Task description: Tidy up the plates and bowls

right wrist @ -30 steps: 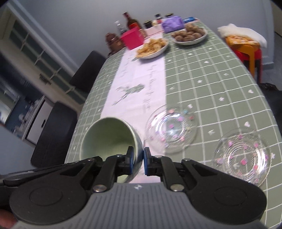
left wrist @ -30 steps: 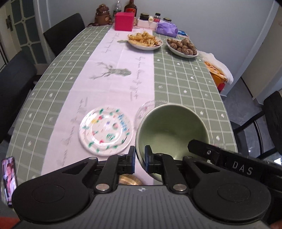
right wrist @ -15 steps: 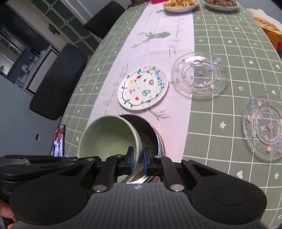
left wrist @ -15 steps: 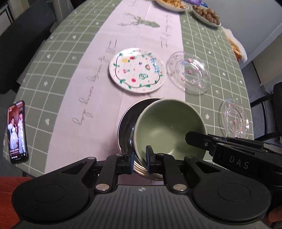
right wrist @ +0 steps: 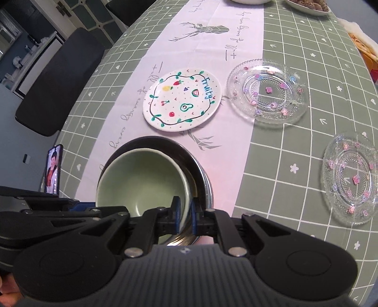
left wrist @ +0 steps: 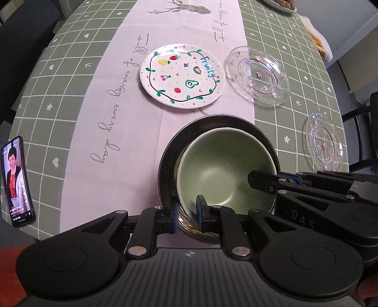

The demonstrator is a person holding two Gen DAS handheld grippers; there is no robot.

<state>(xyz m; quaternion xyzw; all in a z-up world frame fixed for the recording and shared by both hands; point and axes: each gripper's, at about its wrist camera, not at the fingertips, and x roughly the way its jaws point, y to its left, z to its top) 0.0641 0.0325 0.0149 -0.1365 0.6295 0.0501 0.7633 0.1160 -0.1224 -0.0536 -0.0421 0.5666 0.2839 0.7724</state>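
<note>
A green bowl (left wrist: 224, 170) sits inside a dark metal bowl (left wrist: 172, 146) near the table's front edge; it shows in the right wrist view too (right wrist: 139, 179). My left gripper (left wrist: 186, 210) has its jaws slightly apart around the green bowl's near rim. My right gripper (right wrist: 184, 212) grips the same bowl's right rim, and shows in the left wrist view (left wrist: 264, 181). A white fruit-patterned plate (left wrist: 182, 74) lies beyond. Two clear glass plates lie to the right, one far (left wrist: 258, 74), one near (left wrist: 323, 141).
A phone (left wrist: 17, 181) with a lit screen lies at the table's left front edge. A pink runner (left wrist: 141, 94) crosses the green checked cloth. Black chairs (right wrist: 59, 80) stand along the left side. A food dish (right wrist: 309, 6) sits far back.
Both grippers lowered the green bowl down into the dark metal bowl. The left gripper's jaws have opened slightly around the rim.
</note>
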